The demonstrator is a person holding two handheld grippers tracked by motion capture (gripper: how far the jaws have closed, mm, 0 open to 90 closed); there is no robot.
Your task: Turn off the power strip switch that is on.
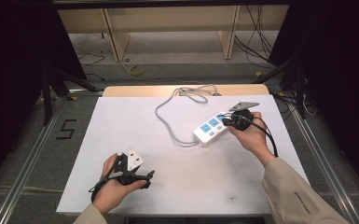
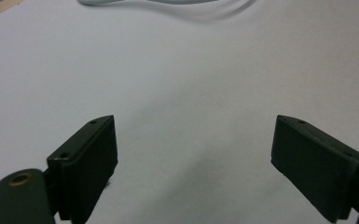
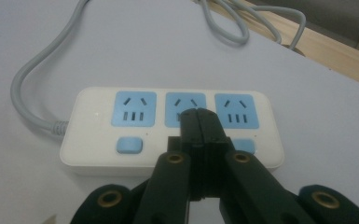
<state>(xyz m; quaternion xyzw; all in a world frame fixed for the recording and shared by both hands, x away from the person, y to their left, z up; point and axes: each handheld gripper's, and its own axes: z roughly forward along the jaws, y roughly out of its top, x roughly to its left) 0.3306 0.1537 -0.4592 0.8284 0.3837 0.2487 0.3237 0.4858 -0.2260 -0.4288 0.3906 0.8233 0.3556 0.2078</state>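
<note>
The power strip (image 1: 210, 128) is seen lying flat on the white desk (image 1: 135, 140), right of the middle in the high view, with its long axis running on a diagonal from lower left to upper right. Its grey cord (image 1: 168, 122) leaves the lower-left end and is carried in a loop toward the far edge of the desk. In the right gripper view the strip (image 3: 98, 130) lies crosswise, three blue sockets facing up in a row with blue buttons beneath them. The right tongs (image 3: 199, 122) are closed, jaw against jaw, nothing being gripped, with their tips set over the middle socket; the middle button is hidden behind them and the right one partly so, and whether the tips touch the strip cannot be made out. The upper-right end of the strip is covered by the right tongs (image 1: 225, 121) in the high view. The left tongs (image 2: 193, 149) are held wide open and empty, low over bare desk, well apart from the strip.
</note>
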